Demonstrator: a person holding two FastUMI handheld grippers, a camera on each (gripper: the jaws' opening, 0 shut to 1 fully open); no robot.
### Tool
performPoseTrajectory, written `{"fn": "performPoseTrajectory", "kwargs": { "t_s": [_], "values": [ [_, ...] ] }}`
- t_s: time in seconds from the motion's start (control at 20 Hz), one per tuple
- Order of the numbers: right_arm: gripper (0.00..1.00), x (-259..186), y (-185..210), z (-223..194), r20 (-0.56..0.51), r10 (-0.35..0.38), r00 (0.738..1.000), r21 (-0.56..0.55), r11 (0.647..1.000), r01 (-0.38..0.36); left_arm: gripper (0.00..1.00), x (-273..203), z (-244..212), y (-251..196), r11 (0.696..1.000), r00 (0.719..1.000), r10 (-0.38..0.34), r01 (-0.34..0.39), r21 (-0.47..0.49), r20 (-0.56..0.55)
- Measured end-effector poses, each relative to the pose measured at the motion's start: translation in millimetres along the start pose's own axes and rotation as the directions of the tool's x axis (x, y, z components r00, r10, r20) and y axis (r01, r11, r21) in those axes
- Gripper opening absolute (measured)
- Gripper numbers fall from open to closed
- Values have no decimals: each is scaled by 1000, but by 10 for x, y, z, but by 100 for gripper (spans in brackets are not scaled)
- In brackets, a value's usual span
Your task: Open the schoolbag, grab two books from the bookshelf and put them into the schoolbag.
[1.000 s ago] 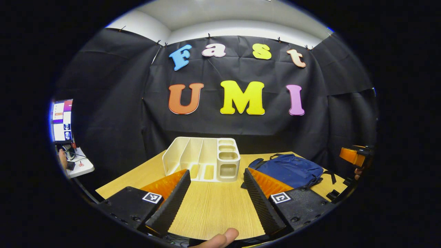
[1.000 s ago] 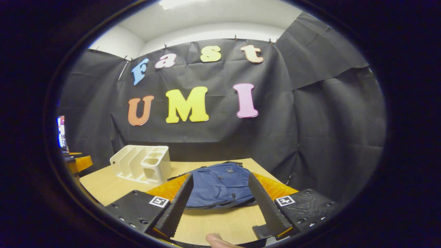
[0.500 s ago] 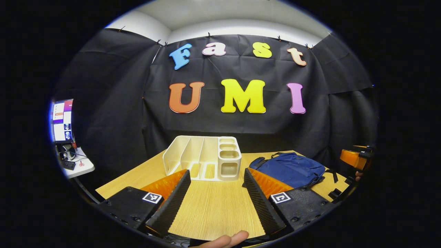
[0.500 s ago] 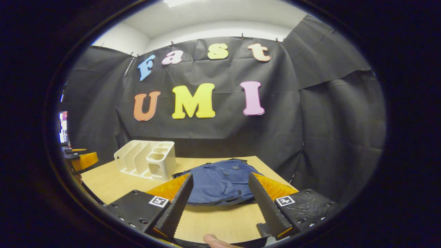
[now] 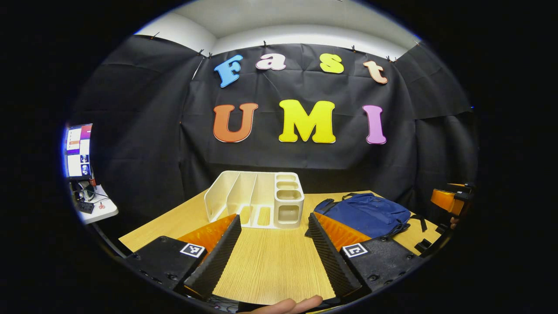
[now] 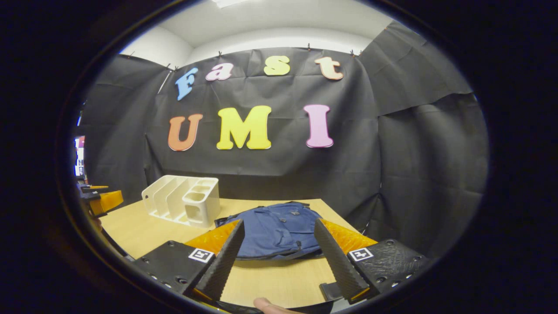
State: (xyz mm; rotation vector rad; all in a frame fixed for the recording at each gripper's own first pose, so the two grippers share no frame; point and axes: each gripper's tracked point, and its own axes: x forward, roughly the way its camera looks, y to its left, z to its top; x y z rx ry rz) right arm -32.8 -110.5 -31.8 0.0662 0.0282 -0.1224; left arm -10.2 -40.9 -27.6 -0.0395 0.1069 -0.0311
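Barely anything changed: both grippers, left gripper (image 5: 272,257) and right gripper (image 6: 279,257), still hover with jaws spread, holding nothing. The blue fabric schoolbag (image 6: 274,229) stays zipped on the wooden surface (image 5: 270,261), right of the white plastic bookshelf (image 5: 257,200).

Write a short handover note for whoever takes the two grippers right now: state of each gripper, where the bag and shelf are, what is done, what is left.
Left gripper: open, holding nothing, above the table, pointed at the shelf.
Right gripper: open, holding nothing, pointed at the bag.
Bag: lies flat on the table, looks closed, to the right of the shelf.
Shelf: white, upright; no books can be seen in its slots from here.
Done: nothing yet.
Left: open the bag, find and take two books, put them in.
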Motion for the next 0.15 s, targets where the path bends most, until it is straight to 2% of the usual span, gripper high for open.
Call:
{"fn": "performPoseTrajectory", "kwargs": {
  "t_s": [0.15],
  "values": [
    [96,15,-28,-24,-8,-10,1000,-5,1000,10,99,27,-40,21,1000,1000,0,0,11,-5]
  ]
}}
